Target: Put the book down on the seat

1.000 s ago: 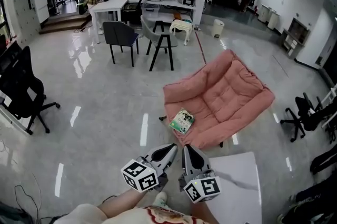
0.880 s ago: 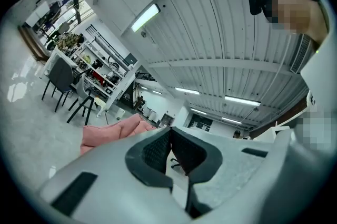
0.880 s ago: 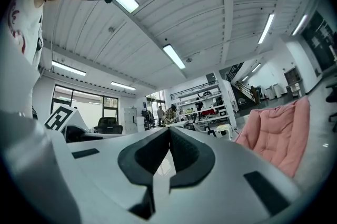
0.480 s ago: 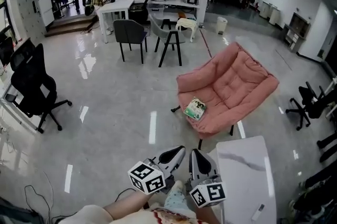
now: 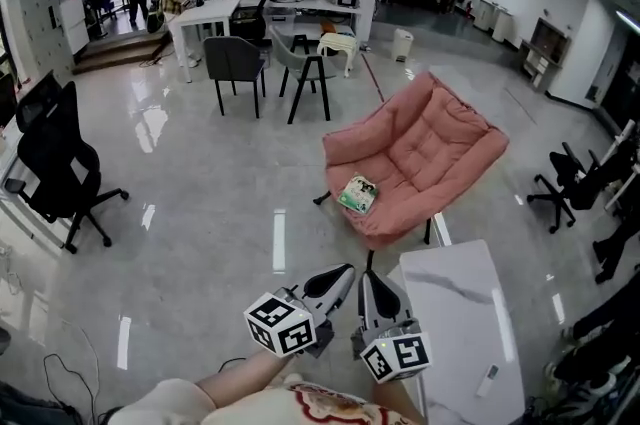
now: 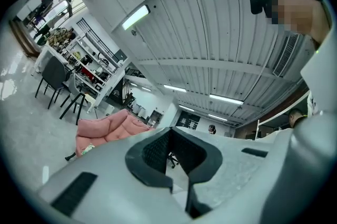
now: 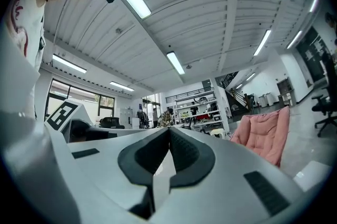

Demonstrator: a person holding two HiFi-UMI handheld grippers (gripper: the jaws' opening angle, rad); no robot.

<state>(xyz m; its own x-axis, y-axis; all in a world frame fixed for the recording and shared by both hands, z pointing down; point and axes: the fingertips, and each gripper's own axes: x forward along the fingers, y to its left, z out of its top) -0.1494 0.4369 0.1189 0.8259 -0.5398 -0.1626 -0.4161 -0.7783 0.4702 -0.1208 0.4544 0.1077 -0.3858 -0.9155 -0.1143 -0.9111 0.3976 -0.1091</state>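
Note:
A green-covered book (image 5: 357,194) lies on the front edge of the pink cushioned seat (image 5: 420,158) in the head view. The seat (image 6: 102,130) also shows far off in the left gripper view, and its pink back (image 7: 266,136) at the right of the right gripper view. Both grippers hang side by side well short of the seat, near the bottom of the head view. My left gripper (image 5: 347,269) is shut and holds nothing. My right gripper (image 5: 366,277) is shut too, with nothing between its jaws. Both point towards the seat.
A white marble-topped table (image 5: 455,313) stands just right of my grippers. Black office chairs stand at the left (image 5: 60,163) and right (image 5: 570,183). Two dark chairs (image 5: 265,63), a white table (image 5: 205,13) and shelves with people near them fill the back.
Both grippers, still shut and empty, have drawn back from the seat; the seat and book now look smaller and farther off. More of the white table shows beside the right gripper.

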